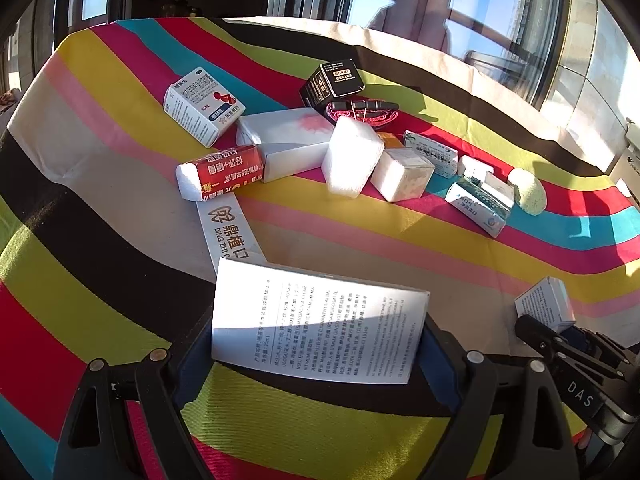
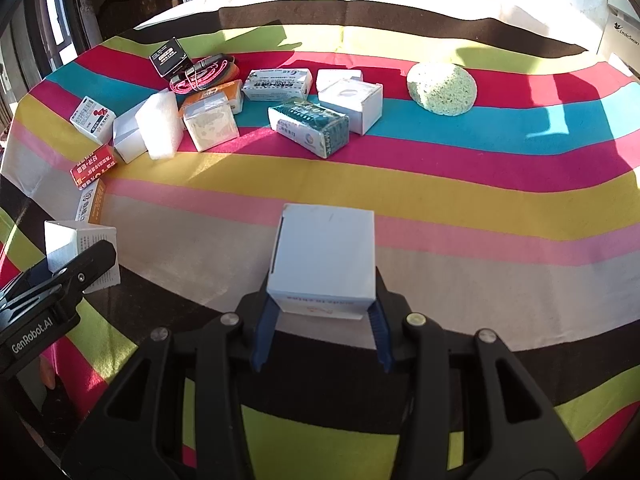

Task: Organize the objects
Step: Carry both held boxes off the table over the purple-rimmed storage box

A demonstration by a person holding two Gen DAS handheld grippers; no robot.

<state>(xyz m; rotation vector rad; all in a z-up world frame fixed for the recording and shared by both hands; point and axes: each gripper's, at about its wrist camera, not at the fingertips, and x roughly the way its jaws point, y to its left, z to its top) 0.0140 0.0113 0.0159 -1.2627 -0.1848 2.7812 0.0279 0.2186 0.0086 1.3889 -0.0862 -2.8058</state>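
Observation:
A wide white box with small printed text (image 1: 320,320) sits between the fingers of my left gripper (image 1: 316,344), and both pads press on its sides. My right gripper (image 2: 322,316) is shut on a small white box (image 2: 324,256), gripped by its near end. Both are over the near part of the striped cloth (image 2: 440,200). The right wrist view shows the left gripper (image 2: 60,276) and its box (image 2: 80,240) at the left edge. At the lower right of the left wrist view, the right gripper (image 1: 560,344) shows with its box (image 1: 546,302).
A cluster lies farther back on the cloth: a white medicine box (image 1: 202,106), a red packet (image 1: 224,172), a black box (image 1: 332,82), a pink lanyard (image 1: 360,114), a white foam block (image 1: 352,158), a green-and-white box (image 2: 308,126) and a pale round sponge (image 2: 442,88). Windows stand behind.

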